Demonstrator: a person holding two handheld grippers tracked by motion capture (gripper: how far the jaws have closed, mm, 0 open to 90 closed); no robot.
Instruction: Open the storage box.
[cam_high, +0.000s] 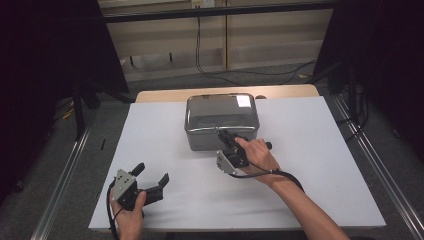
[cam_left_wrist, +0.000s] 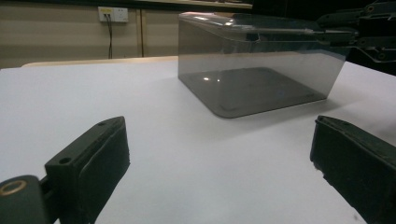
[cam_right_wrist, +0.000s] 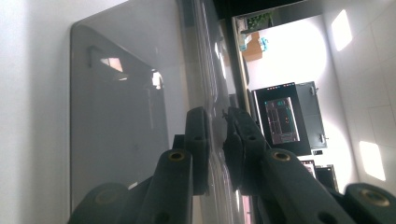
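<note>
high view: right gripper (cam_high: 226, 136) fingers pinch the lid (cam_high: 220, 107) of the box (cam_high: 200, 140); left gripper (cam_high: 151, 179) rests open on the counter (cam_high: 310, 150).

A smoky grey, see-through plastic box (cam_high: 221, 121) with rounded corners and a glossy lid sits upright on the white bench (cam_high: 310, 165), toward twelve o'clock. It looks empty, and its lid lies shut on top.
</note>
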